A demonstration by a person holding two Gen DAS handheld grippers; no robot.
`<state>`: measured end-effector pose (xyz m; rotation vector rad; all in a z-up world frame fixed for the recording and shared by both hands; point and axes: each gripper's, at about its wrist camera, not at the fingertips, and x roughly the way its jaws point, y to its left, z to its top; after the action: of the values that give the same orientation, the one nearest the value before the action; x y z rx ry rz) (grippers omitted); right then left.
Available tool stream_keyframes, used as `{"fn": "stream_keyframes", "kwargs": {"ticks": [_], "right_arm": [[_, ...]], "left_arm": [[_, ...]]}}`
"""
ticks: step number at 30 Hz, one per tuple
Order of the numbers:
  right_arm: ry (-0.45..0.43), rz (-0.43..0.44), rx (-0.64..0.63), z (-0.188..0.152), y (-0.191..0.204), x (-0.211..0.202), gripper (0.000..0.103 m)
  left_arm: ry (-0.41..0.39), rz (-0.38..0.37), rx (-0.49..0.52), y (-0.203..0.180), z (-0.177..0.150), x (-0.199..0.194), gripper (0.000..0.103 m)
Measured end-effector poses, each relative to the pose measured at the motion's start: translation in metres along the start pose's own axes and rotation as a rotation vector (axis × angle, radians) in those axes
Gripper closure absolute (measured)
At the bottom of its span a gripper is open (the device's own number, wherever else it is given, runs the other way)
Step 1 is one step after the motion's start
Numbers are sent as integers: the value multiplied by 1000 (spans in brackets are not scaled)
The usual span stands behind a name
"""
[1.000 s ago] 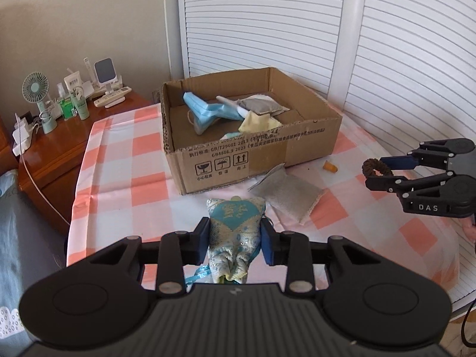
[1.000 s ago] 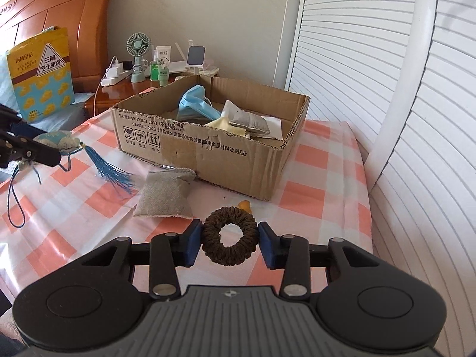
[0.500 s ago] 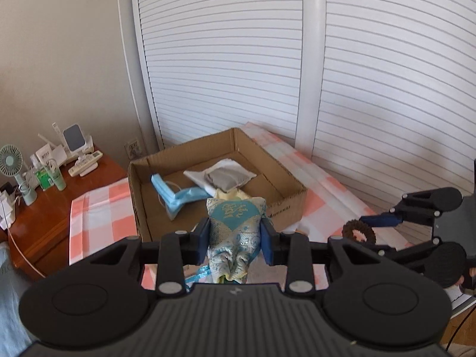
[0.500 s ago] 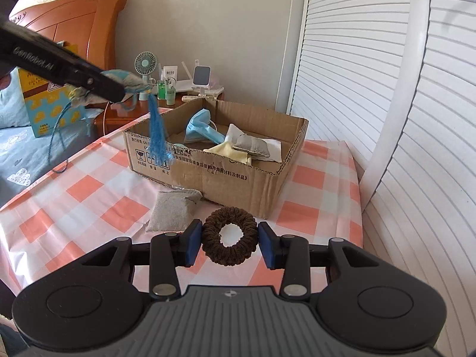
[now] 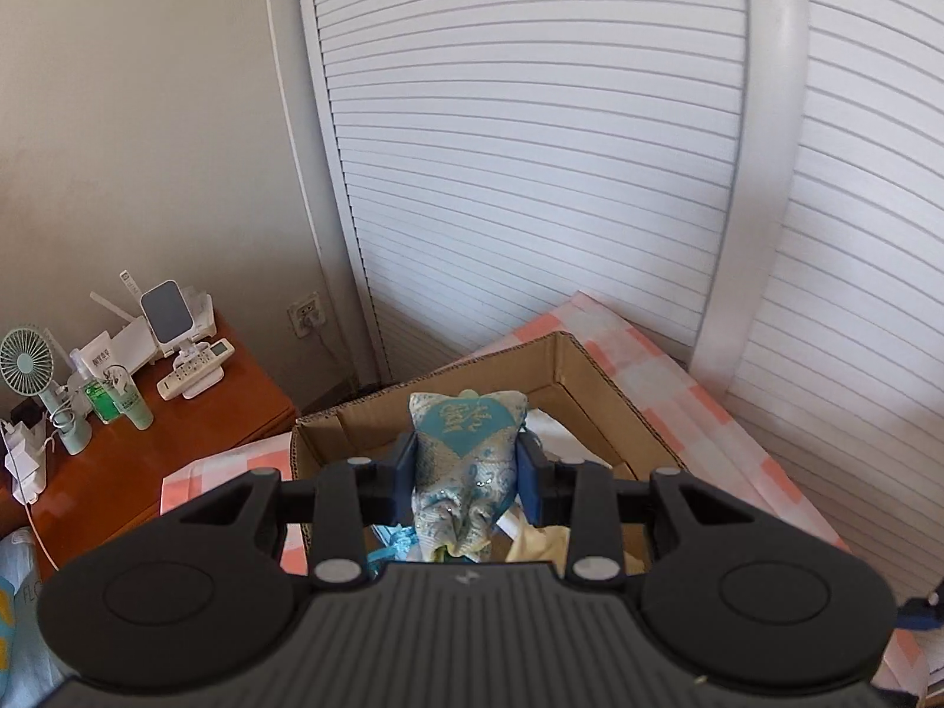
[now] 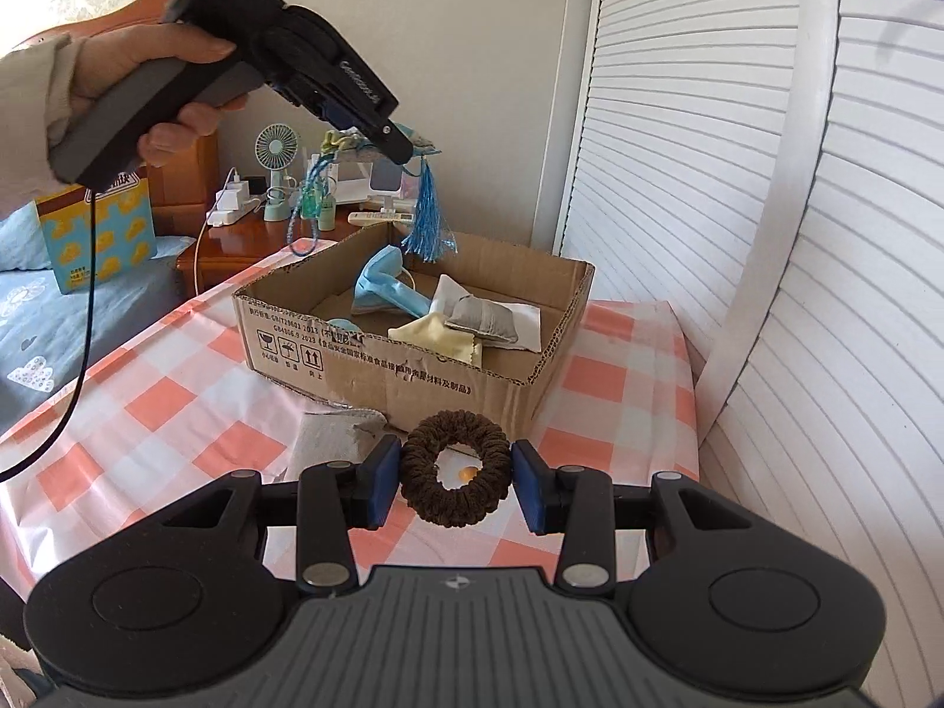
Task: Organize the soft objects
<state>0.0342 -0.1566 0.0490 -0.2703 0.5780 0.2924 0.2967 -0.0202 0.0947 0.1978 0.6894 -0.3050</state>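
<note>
Left gripper (image 5: 466,475) clamps a sachet (image 5: 465,454) above the box (image 6: 413,374); right gripper (image 6: 454,487) clamps a scrunchie (image 6: 455,484) above the table (image 6: 177,413), beside a grey pouch (image 6: 330,445).

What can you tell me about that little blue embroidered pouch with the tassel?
The pouch is shiny teal and silver brocade, soft and stuffed, gathered at one end. The left gripper pinches its sides and holds it in the air above the open cardboard box. A blue tassel and a cord dangle from it.

White louvered doors (image 5: 531,177) meet a beige wall (image 5: 147,118) beside a wooden nightstand (image 5: 177,430).
</note>
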Motion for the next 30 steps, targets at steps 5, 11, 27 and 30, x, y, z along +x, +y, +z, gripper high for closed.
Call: {"fn": "stream_keyframes", "kwargs": {"ticks": [5, 11, 27, 30], "right_arm": [[-12, -15, -16, 9, 1, -2, 57], [-10, -26, -25, 18, 2, -2, 57], [14, -15, 24, 55, -17, 47, 57], [21, -14, 39, 69, -23, 65, 57]], "left_arm": [[18, 19, -40, 14, 19, 32, 70], [46, 55, -86, 26, 21, 68, 25], [130, -37, 10, 23, -39, 47, 13], [123, -47, 11, 22, -46, 36, 13]]}}
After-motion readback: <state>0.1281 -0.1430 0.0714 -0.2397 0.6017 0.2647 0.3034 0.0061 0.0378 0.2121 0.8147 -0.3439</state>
